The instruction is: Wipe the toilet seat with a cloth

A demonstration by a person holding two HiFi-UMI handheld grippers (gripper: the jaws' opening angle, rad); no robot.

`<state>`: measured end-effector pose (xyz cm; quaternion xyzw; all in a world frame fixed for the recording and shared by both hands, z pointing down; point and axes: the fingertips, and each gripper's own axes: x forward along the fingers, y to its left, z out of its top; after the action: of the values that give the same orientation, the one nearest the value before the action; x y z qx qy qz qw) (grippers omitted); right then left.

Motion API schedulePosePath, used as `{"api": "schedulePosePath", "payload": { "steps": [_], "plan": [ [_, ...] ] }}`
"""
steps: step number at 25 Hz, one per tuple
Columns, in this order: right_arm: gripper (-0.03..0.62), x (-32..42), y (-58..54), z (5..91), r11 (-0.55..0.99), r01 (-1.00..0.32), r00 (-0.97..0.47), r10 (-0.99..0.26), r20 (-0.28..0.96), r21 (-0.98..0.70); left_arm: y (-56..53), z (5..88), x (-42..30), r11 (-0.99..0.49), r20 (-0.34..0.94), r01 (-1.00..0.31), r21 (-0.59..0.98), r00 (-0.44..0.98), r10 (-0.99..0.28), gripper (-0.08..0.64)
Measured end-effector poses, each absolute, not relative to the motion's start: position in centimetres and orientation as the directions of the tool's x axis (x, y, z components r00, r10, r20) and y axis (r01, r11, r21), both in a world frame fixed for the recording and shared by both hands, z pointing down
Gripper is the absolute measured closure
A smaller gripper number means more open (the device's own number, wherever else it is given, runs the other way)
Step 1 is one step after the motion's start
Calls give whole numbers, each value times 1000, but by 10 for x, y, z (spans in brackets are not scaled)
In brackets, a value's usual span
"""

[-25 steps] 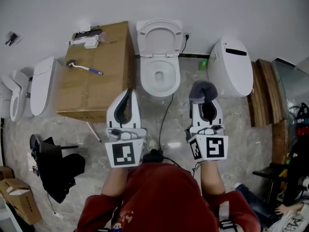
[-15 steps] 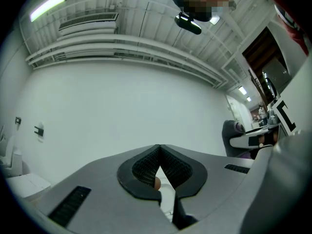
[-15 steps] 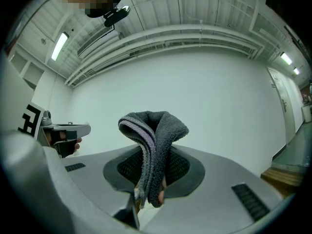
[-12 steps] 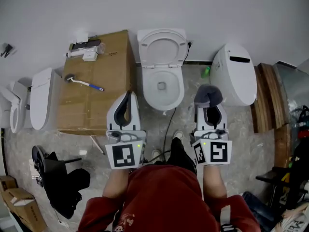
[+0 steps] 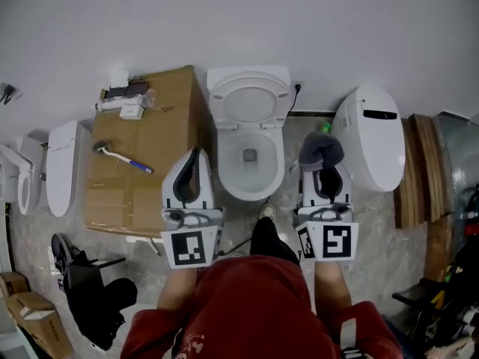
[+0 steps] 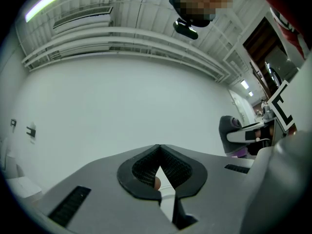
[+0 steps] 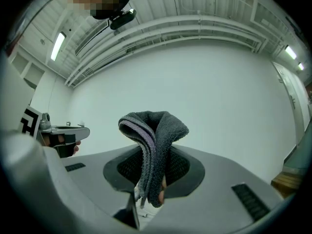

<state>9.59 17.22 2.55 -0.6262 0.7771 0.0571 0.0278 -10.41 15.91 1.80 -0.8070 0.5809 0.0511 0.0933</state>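
Toilet seat [image 5: 224,163] not yet wiped: your right gripper [image 5: 322,169] is clamped on the grey cloth [image 5: 319,148], your left gripper [image 5: 196,155] is closed and empty, and both are short of the bowl.

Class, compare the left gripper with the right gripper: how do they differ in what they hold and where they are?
The right gripper is shut on a folded grey cloth; the left gripper is shut on nothing. The left gripper is left of the open toilet, by the cardboard box; the right gripper is on the toilet's right. Both point toward the wall and carry a marker cube.
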Motion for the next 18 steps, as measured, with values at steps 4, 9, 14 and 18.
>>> {"api": "schedulePosePath", "payload": {
  "steps": [4,9,14,18],
  "plan": [
    [517,123,111,25,235,-971,-239,-963,-123,47,105,12,-78,-280,-211,-954,-105,296,-931,548],
    [517,149,46,33,287,-957,-290,-952,-102,41,45,8,-51,-252,-233,-958,-135,278,-932,548],
    [517,165,1,42,325,-945,-328,-940,-99,42,-1,17,-39,-214,-212,-968,-134,238,-948,548],
    [517,167,-20,60,332,-943,-334,-939,-85,32,-23,37,-37,-228,-180,-967,-116,246,-952,548]
  ]
}}
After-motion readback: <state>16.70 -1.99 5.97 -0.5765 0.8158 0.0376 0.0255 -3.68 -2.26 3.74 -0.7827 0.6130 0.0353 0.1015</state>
